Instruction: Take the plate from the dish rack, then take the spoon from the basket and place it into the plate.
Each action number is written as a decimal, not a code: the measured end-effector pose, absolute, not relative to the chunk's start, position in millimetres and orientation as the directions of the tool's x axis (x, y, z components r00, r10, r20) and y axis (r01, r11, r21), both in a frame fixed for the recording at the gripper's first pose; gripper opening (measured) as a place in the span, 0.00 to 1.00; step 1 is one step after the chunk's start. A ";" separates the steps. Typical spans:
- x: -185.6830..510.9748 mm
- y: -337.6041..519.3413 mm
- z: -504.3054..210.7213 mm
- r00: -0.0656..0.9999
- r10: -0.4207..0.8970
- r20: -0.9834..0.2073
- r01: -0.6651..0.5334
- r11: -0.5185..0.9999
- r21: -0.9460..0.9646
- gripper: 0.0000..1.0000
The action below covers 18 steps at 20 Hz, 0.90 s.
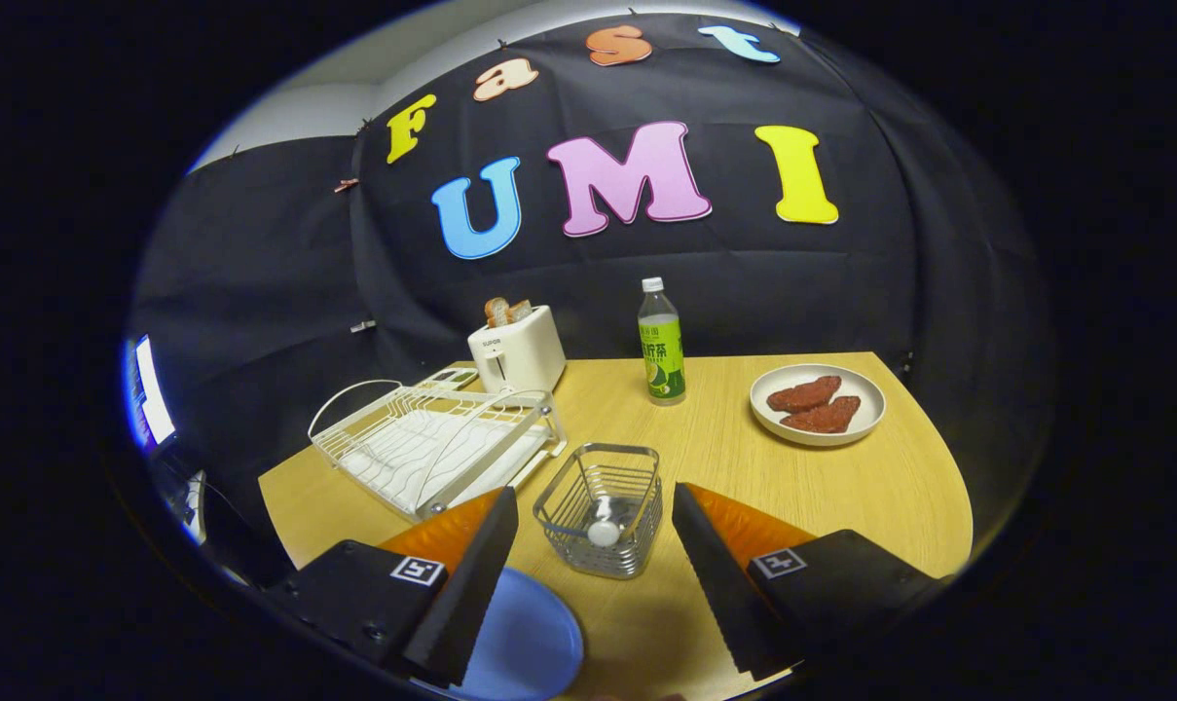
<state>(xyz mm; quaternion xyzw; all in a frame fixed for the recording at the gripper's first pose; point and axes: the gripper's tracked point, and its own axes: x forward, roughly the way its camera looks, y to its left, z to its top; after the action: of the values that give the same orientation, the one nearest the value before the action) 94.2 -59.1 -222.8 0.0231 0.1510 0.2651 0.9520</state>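
A blue plate lies flat on the wooden table, partly under my left finger. The white wire dish rack stands beyond that finger, with nothing in it. A small wire basket sits just ahead, between the fingers, and the white spoon stands inside it. My gripper is open, its fingers wide apart on either side of the basket and holding nothing.
A white toaster with bread in it stands behind the rack. A green-labelled bottle stands mid-table at the back. A white plate with two reddish-brown food pieces lies at the far right.
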 end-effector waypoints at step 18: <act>122.8 -40.2 -252.6 0.811 0.507 -0.290 -0.547 0.834 -0.073 0.23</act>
<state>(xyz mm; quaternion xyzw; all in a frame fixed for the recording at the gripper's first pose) 122.8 -40.2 -252.6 -0.0764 0.1305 0.2779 0.9486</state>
